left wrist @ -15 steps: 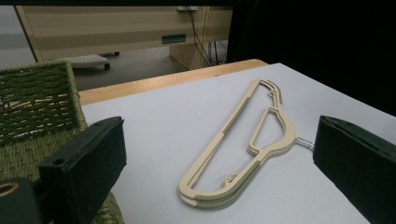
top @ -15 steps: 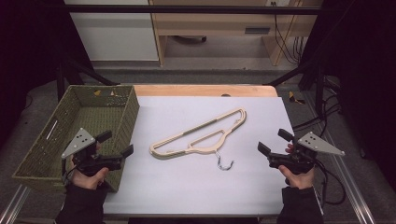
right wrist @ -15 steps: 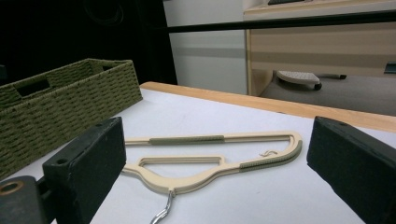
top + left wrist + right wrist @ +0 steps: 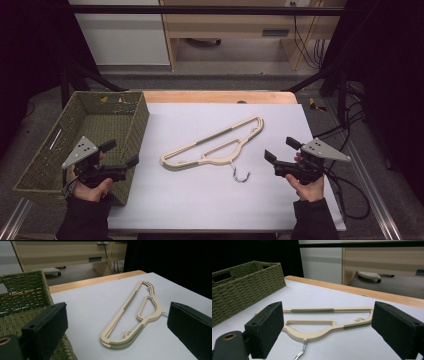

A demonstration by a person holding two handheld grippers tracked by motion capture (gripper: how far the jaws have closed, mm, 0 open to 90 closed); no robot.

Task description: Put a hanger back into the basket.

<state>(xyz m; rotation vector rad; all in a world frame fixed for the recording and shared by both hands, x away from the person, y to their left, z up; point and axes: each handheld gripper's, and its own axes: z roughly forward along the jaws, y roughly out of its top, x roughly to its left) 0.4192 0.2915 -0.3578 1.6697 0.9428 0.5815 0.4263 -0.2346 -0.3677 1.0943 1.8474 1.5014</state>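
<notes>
A beige plastic hanger (image 4: 218, 159) with a metal hook (image 4: 241, 176) lies flat in the middle of the white table cover, hook pointing toward the person. My left gripper (image 4: 122, 153) is held by the basket's near right corner, left of the hanger, open with nothing between its jaws. My right gripper (image 4: 279, 148) hovers just right of the hook, also open and holding nothing. In the left gripper view the hanger (image 4: 117, 345) lies ahead between the wide-apart jaws of that gripper (image 4: 117, 312). In the right gripper view the hanger (image 4: 317, 333) lies close in front of that gripper (image 4: 328, 315).
A green woven basket (image 4: 135, 120) stands at the table's left side, its wall close to my left gripper; it also appears as the basket (image 4: 25, 290) and the basket (image 4: 244, 282). A wooden table edge (image 4: 220, 96) runs along the back. Cables trail at the right.
My right gripper has edged slightly left toward the hanger's hook. The left gripper, hanger and basket have stayed where they were.
</notes>
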